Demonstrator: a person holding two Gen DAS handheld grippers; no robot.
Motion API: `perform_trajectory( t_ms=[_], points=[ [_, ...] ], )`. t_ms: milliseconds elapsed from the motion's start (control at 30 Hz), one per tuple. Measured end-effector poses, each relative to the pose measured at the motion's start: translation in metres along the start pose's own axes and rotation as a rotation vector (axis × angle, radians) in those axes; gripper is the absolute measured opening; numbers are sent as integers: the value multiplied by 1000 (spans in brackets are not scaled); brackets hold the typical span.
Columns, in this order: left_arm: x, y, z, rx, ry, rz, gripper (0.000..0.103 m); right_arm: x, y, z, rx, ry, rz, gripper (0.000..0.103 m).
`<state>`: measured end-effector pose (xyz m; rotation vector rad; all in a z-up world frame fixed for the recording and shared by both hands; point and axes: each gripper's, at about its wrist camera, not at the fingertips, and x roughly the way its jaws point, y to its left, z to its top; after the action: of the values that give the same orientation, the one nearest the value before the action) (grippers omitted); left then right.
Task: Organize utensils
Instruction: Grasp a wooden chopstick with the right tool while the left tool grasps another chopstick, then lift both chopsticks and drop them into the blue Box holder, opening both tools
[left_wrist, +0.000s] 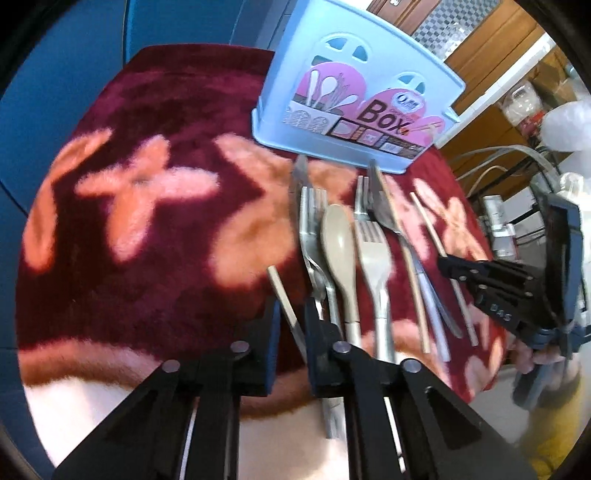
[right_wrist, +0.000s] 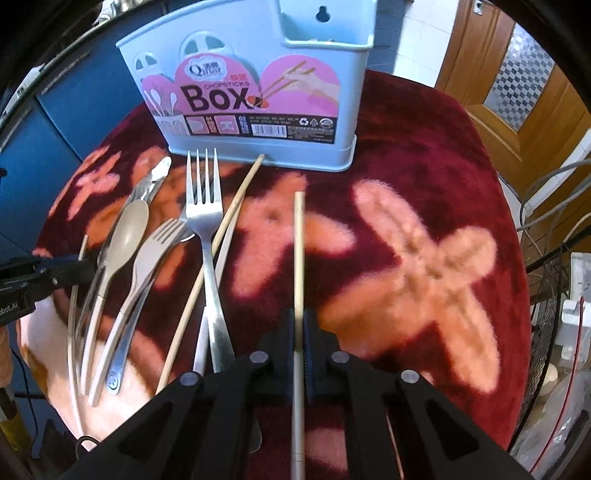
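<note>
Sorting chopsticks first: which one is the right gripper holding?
The right gripper is shut on the pale chopstick pointing straight toward the blue box. The slanted chopstick lies loose among the forks.

We seem to be in a home: wooden door (right_wrist: 524, 85) (checkered glass panel), plush flowered rug (right_wrist: 424, 177), tiled wall (right_wrist: 417, 33).

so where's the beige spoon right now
The beige spoon lies on the red flowered mat, left in the right wrist view, between a metal utensil and the beige fork, in front of the blue chopsticks box.
</note>
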<state>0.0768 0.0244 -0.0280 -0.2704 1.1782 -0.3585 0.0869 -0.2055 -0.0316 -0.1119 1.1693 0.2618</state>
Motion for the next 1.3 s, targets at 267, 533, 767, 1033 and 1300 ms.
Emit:
perform_trajectory(
  t_ms=[267, 533, 767, 1033, 1300],
  points=[
    [-38, -18, 5, 38, -133, -49, 3, -40, -7, -6, 79, -154, 92, 6],
    [-79, -35, 23, 85, -324, -40, 2, -83, -12, 1, 144, -374, 167, 6],
    [-110, -50, 54, 125, -452, -44, 2, -109, -13, 20, 138, -561, 176, 6],
    [-149, -66, 109, 161, -592, 29, 2, -117, -18, 50, 135, -661, 185, 6],
    [-176, -81, 163, 190, -727, 87, 2, -115, -29, 85, 155, -725, 203, 6]
  ],
)
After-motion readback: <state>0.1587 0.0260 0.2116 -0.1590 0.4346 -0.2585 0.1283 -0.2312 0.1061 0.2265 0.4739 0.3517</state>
